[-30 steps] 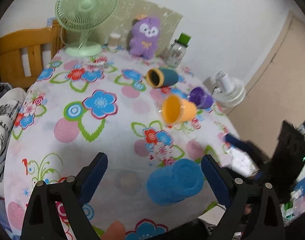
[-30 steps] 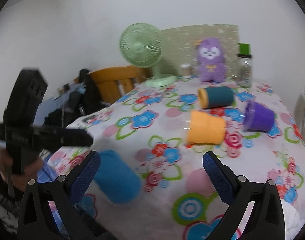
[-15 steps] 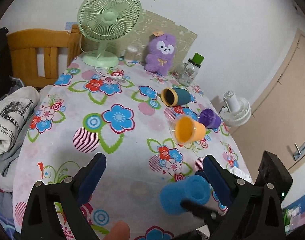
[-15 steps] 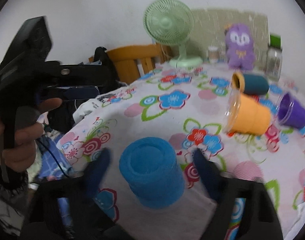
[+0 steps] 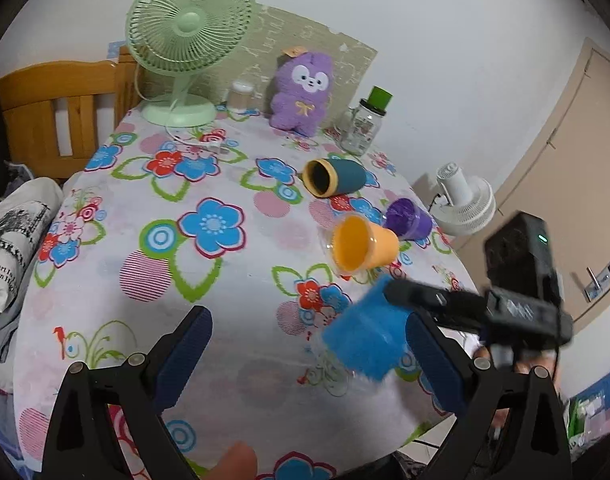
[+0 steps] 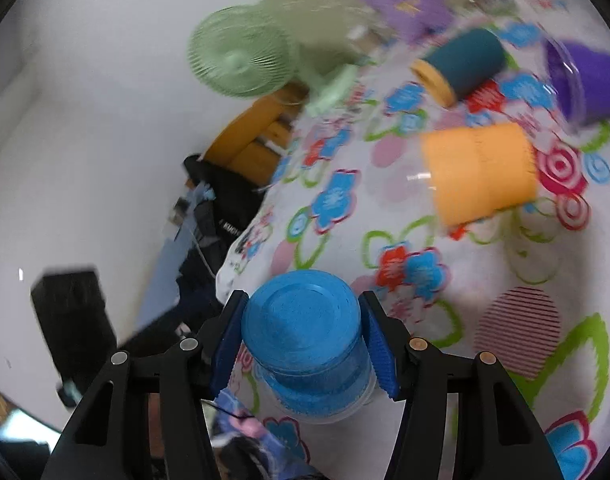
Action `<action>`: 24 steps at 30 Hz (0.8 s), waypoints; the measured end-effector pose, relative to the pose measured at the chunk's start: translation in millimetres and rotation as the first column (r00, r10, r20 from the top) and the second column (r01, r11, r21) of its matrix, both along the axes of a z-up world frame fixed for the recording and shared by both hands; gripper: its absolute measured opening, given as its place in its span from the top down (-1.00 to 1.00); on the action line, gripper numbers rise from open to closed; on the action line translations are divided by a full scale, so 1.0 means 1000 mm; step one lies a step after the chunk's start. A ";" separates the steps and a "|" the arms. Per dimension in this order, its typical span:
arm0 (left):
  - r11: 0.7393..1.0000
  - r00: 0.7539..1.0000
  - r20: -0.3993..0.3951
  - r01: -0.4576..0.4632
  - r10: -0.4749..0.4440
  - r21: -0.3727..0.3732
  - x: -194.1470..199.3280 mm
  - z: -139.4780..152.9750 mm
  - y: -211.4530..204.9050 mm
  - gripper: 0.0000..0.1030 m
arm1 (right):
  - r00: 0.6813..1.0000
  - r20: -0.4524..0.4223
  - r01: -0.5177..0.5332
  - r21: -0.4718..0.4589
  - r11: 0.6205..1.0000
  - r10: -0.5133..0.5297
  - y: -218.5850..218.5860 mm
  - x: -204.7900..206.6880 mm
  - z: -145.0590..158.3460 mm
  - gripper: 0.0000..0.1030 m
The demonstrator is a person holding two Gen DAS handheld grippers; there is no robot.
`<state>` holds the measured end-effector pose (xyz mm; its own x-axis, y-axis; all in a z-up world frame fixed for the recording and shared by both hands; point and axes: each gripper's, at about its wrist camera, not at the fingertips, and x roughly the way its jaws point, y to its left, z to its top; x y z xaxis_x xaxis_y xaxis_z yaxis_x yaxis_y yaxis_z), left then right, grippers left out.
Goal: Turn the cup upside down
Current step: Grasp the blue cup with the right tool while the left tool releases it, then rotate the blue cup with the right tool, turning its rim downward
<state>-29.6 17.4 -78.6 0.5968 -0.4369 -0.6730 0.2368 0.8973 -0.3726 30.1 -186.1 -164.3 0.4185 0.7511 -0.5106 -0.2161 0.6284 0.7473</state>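
Note:
My right gripper [image 6: 303, 340] is shut on the blue cup [image 6: 305, 340]; its blue pads press both sides and the cup's flat base faces the camera. In the left wrist view the blue cup [image 5: 365, 340] hangs tilted above the table's near right edge, held by the black right gripper [image 5: 397, 300]. My left gripper [image 5: 309, 356] is open and empty, low over the near edge of the flowered tablecloth [image 5: 209, 264], to the left of the cup.
An orange cup [image 5: 363, 248], a teal cup [image 5: 333, 178] and a purple cup [image 5: 409, 218] lie on their sides mid-table. A green fan [image 5: 185, 40], purple plush [image 5: 303, 92] and glass jar [image 5: 365, 126] stand at the back. A wooden chair [image 5: 61, 104] is at the left.
My right gripper has closed on the blue cup, lifted it off the cloth and begun rolling, so the view has tilted. The left gripper has drawn back slightly and stays open.

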 end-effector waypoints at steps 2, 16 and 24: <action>1.000 1.000 -0.001 0.005 -0.005 0.004 -0.001 -0.001 -0.003 -0.92 | 0.998 -0.035 0.058 -0.010 0.998 -0.058 -0.011 0.008 -0.007 -0.18; 0.999 1.000 0.002 -0.012 0.012 0.049 0.006 -0.005 -0.014 -0.92 | 0.970 0.163 0.216 -0.262 0.940 -0.178 -0.016 -0.004 0.014 -0.66; 0.997 0.999 0.021 -0.033 0.032 0.068 0.009 -0.004 -0.011 -0.92 | 0.954 0.208 0.278 -0.334 0.901 -0.217 -0.021 -0.009 0.020 -0.66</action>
<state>-20.9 6.1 -82.1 0.6233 -0.3707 -0.6886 0.2137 0.9277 -0.3061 21.0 -206.7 -144.8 0.6664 0.3940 -0.6330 -0.1177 0.8939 0.4325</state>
